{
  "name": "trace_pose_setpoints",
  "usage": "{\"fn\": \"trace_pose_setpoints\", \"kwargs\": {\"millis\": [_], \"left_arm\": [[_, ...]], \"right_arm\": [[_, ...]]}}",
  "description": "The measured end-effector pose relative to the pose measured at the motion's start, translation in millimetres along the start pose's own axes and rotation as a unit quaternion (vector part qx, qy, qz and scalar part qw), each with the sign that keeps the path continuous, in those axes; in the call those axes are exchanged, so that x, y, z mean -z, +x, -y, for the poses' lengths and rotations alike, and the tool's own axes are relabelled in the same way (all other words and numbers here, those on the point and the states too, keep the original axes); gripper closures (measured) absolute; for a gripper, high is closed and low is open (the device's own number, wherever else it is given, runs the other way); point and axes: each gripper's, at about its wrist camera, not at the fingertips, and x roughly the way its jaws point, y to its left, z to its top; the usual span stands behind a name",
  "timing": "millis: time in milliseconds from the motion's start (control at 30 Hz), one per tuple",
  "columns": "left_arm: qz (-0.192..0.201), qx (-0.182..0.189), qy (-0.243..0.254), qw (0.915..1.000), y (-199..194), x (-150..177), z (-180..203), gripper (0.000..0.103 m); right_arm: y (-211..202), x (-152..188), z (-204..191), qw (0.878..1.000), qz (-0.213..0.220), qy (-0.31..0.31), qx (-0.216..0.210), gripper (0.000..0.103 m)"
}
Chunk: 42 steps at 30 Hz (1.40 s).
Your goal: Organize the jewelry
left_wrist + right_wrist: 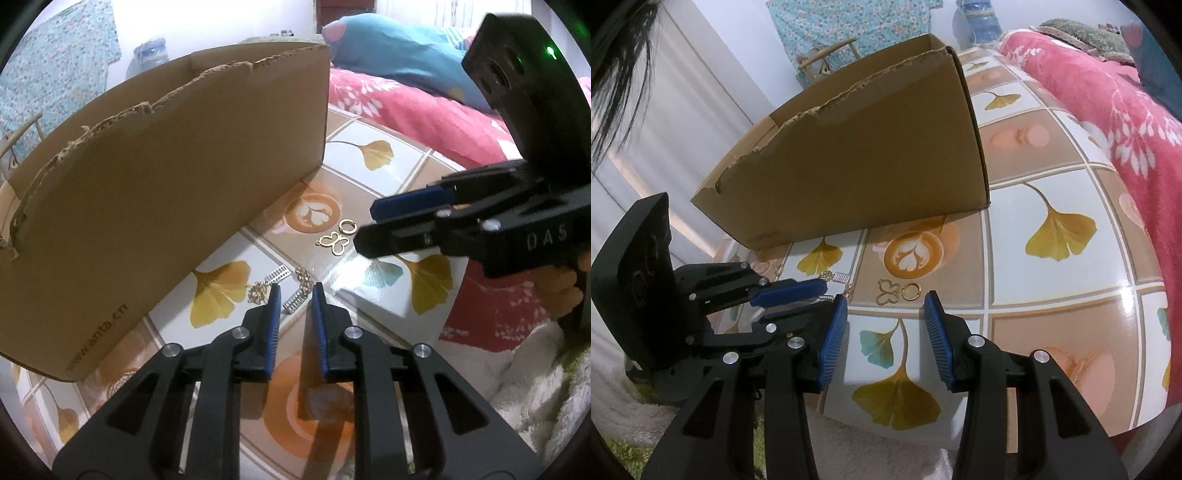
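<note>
— Several jewelry pieces lie in front of the cardboard box [177, 192]: chain earrings [295, 286], then the butterfly charm [334, 242] and gold ring [347, 226].

— And the grippers?

— Left gripper [295, 295] is open narrowly around one earring, not gripping. Right gripper [885, 308] hangs open, empty.

— Risk?

— Thin chains may slip from the pads.

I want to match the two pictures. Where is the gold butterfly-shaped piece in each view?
Left wrist view: the butterfly piece lies right of centre on the table, just left of the right gripper.
Right wrist view: it lies at centre, beyond the right gripper's fingertips.
Shared landmark: the small gold ring beside it, and the latte-art tile.
</note>
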Motion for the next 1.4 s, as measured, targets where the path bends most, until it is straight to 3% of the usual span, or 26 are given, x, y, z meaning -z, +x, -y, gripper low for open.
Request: {"fn": "trace_pose_setpoints", "kwargs": {"millis": [267,400,700,867,1100,1233,1400], "left_arm": [[-0.005,-0.004,0.024,0.9997,-3.0,1.8,9.6,0.102],[-0.003,-0.012,0.029,0.9995,-4.9,3.8,12.9,0.102],[-0.008,-0.011,-0.021,0.9997,-19.6,20.0,11.8,0.102],[-0.008,-0.011,-0.050,0.9986,-25.4,28.9,8.0,0.102],[-0.004,-0.009,-0.059,0.9982,-28.0,33.5,4.6,0.102],[-0.002,-0.005,-0.061,0.9981,-27.5,35.0,4.1,0.102],[0.002,0.003,-0.062,0.9981,-29.1,37.1,0.7,0.102]], "right_arm": [[-3.9,1.3,-2.2,1.000,0.002,-0.004,0.002,0.060],[-7.6,0.1,-7.7,1.000,0.006,-0.012,0.006,0.060],[-2.2,-12.6,-32.2,0.996,0.002,-0.089,0.011,0.064],[20.3,-24.1,-50.5,0.981,-0.036,-0.188,0.005,0.074],[52.3,-27.8,-61.6,0.943,-0.106,-0.314,-0.010,0.078],[58.1,-30.3,-65.5,0.926,-0.127,-0.354,-0.015,0.079],[62.4,-32.5,-74.0,0.913,-0.156,-0.376,-0.033,0.091]]}}
